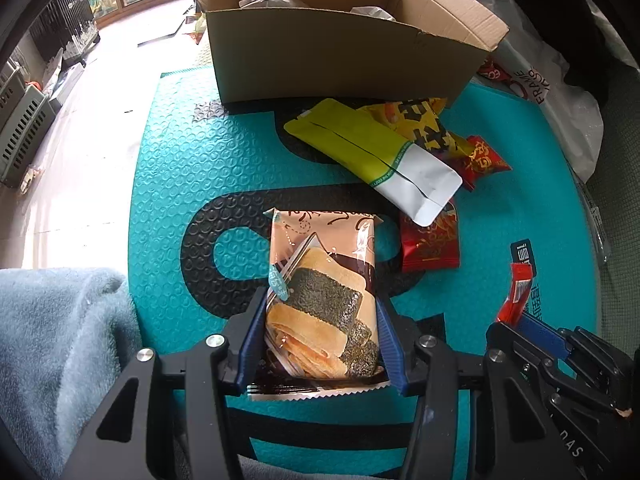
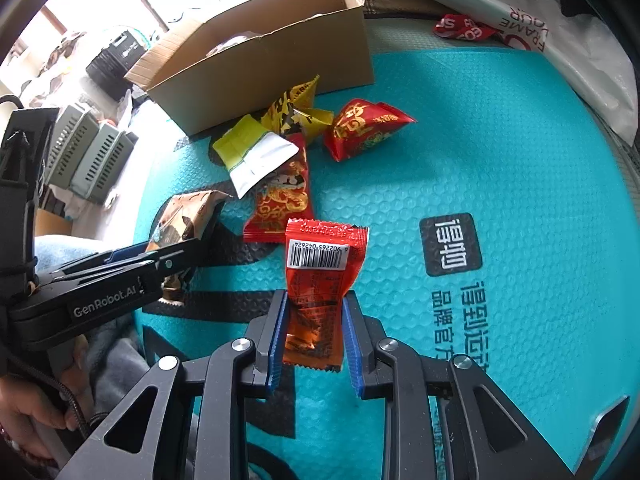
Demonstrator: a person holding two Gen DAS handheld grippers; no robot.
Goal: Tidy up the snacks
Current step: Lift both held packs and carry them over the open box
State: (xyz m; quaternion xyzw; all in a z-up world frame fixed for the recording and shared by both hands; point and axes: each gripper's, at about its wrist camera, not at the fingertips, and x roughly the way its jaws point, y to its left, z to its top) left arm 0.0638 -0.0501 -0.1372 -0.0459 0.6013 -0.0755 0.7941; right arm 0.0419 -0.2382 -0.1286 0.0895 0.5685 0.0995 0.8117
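A: Left gripper (image 1: 320, 344) first?
B: Its blue pads squeeze the seaweed-cracker pack (image 1: 322, 304) from both sides. The pack stands lengthwise between them, above the teal mat (image 1: 192, 168).

A: And the right gripper (image 2: 316, 340)?
B: Clamped on a red sachet (image 2: 320, 280), barcode side up, its top sticking out past the fingertips.

A: What lies just beyond?
B: A flat red packet (image 2: 280, 204) on the mat, its top under a green-and-white pouch (image 1: 372, 152). The pouch overlaps a yellow-and-black bag (image 1: 424, 124). To the right sits a puffy red bag (image 2: 364, 128).

A: Anything between the pile and the box?
B: No. The open cardboard box (image 1: 332, 52) stands right behind the pile, with clear wrappers showing inside it.

A: Further out?
B: A white plastic bag (image 2: 560, 28) lies at the mat's far right, with a crumpled red wrapper (image 2: 464, 26) beside it. A grey fleece blanket (image 1: 56, 344) sits at the near left.
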